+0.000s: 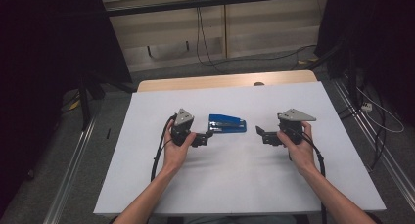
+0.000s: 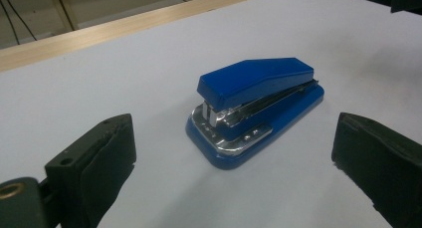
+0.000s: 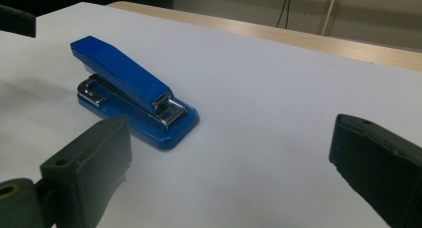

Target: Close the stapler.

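Observation:
A blue stapler with a chrome base plate lies flat on the white table top, between my two grippers. My left gripper sits just left of it, jaws pointing right and almost at its near end. The right gripper is a short way to the stapler's right, jaws pointing left. In the left gripper view the stapler lies just ahead of my open left gripper, untouched. The right gripper view has the stapler ahead and to the left of my open right gripper, which holds nothing.
A wooden strip runs along the table's far edge. Beyond it lie floor cables and a pale wall panel. Dark stands rise at the far left and far right. White surface stretches around the stapler.

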